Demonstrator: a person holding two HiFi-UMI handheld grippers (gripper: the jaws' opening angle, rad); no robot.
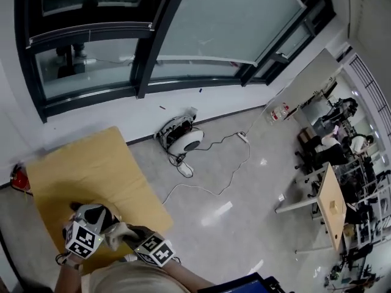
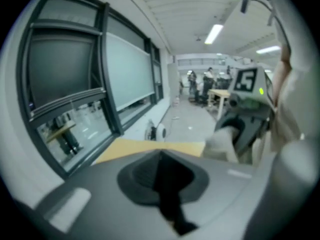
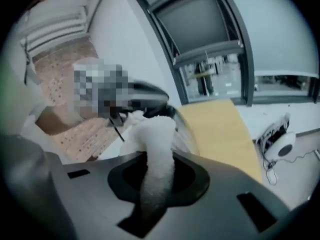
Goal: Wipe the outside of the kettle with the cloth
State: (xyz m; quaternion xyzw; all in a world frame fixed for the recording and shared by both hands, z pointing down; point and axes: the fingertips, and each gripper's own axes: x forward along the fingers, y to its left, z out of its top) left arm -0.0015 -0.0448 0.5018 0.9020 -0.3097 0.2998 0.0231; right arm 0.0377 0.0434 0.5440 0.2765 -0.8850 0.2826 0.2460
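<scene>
The kettle (image 1: 91, 213), dark on top with a pale body, stands near the front of the yellow table (image 1: 91, 163). My left gripper (image 1: 93, 223) is right at it, and in the left gripper view its jaws (image 2: 167, 184) are shut, with only a dark strip in the slot. From the right, my right gripper (image 1: 126, 233) comes in shut on the white cloth (image 1: 117, 234). In the right gripper view the fluffy cloth (image 3: 157, 144) sticks out of the shut gripper (image 3: 157, 170) and reaches the kettle's black top (image 3: 150, 96). The left gripper view shows the right gripper's marker cube (image 2: 246, 81) and the cloth (image 2: 222, 140).
A white round device (image 1: 183, 140) with trailing cables lies on the floor by the window wall beyond the table. A red object (image 1: 19, 179) sits off the table's left edge. Desks (image 1: 333, 203) and people fill the far right. A blue screen (image 1: 244, 284) shows at the bottom.
</scene>
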